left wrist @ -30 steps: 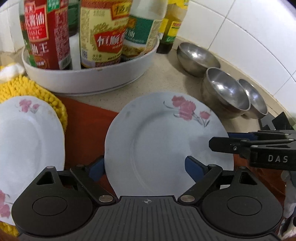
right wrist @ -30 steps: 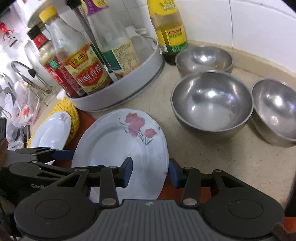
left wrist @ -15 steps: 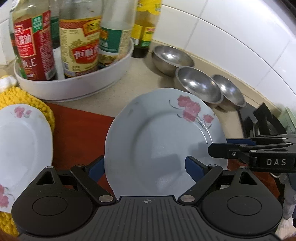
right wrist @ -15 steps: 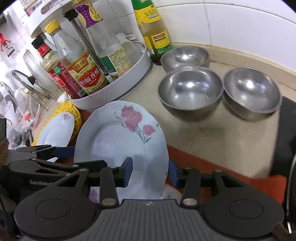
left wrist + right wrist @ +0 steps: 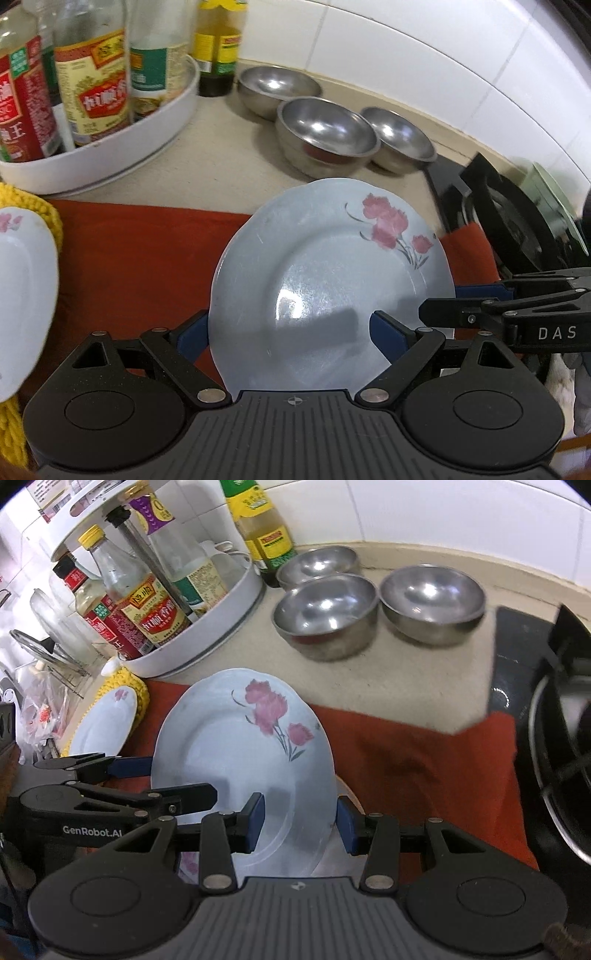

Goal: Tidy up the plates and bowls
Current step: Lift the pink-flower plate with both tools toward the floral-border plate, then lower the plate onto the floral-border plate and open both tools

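A beige counter (image 5: 417, 679) runs along a white tiled wall (image 5: 424, 62), with a red cloth (image 5: 424, 760) draped over its near edge and a black stove (image 5: 554, 716) closing off the right side. At the back left, a white turntable tray (image 5: 221, 627) crowded with sauce bottles (image 5: 147, 602) takes up the corner. The flowered plate (image 5: 325, 284) is tilted above the red cloth, held from both sides. The left gripper (image 5: 291, 332) spans its near edge, blue pads set wide on either rim. The right gripper (image 5: 299, 823) clasps the plate's right rim, and another plate shows just beneath. Three steel bowls (image 5: 325, 613) sit close together by the wall, bare counter in front of them. A second flowered plate (image 5: 103, 723) rests on a yellow mat (image 5: 125, 683) at far left.
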### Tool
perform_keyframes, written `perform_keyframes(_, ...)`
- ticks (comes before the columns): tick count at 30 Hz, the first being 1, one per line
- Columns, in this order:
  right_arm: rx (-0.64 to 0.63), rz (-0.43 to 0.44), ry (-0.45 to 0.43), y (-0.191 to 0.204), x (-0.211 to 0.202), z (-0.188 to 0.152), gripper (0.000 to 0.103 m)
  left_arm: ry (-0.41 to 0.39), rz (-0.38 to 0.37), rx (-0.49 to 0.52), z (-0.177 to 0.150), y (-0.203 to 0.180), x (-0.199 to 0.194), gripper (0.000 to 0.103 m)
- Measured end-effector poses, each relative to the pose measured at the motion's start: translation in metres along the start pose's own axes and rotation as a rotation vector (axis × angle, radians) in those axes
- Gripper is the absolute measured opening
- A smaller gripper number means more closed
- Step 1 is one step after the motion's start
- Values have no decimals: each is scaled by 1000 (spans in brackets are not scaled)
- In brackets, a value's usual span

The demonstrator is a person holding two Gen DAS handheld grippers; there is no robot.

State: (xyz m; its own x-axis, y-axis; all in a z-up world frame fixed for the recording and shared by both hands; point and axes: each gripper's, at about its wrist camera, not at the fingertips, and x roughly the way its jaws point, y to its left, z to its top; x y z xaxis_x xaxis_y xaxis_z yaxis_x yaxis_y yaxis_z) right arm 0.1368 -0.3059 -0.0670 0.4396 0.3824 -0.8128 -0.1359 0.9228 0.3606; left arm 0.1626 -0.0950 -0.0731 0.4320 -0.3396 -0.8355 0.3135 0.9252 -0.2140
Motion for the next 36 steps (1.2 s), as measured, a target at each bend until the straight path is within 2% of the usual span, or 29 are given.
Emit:
perform_keyframes(11, 57, -42, 18, -13, -15, -32, 39, 30, -34, 57, -18, -25, 4, 93)
perform_keyframes(17, 42, -65, 25, -17, -19, -42, 39, 55, -44, 61, -26, -32, 9, 93)
perform_keyframes(36, -9, -94, 32, -24, -28, -50, 40, 77, -34, 67, -34, -46, 14, 92)
